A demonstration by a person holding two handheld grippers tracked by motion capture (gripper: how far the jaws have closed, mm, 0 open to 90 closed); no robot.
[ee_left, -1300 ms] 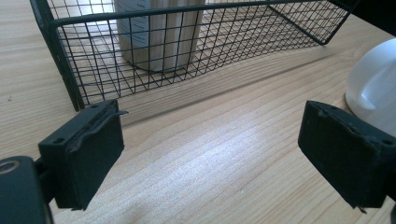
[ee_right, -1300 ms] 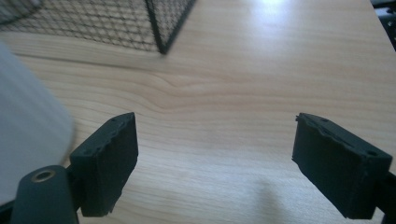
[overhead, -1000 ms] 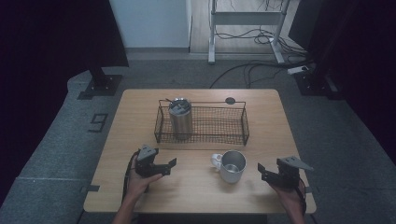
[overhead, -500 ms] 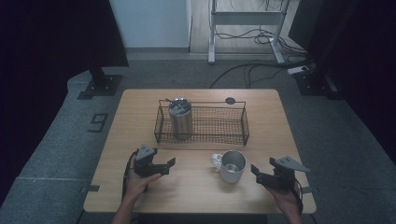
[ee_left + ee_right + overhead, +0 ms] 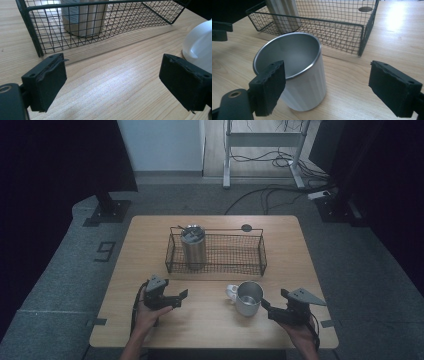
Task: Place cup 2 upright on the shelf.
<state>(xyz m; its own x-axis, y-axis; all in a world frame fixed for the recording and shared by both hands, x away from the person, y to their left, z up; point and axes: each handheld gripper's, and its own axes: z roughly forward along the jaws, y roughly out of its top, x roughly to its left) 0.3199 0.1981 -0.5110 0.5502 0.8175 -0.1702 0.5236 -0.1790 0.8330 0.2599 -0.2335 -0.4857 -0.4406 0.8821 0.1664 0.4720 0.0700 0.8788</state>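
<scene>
A white mug (image 5: 248, 296) with a steel inside stands upright on the wooden table (image 5: 210, 320), its handle to the left. My right gripper (image 5: 266, 309) is just right of it, pointing at it. In the right gripper view the mug (image 5: 294, 75) stands close in front of the left jaw, and the right gripper (image 5: 327, 87) is open; its jaws have just been opening slightly, with nothing between them. My left gripper (image 5: 181, 297) rests left of the mug, open and holding nothing. In the left gripper view the left gripper (image 5: 112, 80) faces bare wood, with the mug (image 5: 200, 45) at the right edge.
A black wire basket (image 5: 225, 265) stands behind both grippers at mid-table. A steel tumbler (image 5: 193, 245) stands upright in its left end. A small dark round disc (image 5: 246, 227) lies behind the basket. Bare wood lies between the grippers and the near edge.
The right gripper has moved left toward the mug and risen a little. The left hand, mug, basket and tumbler have stayed where they were.
</scene>
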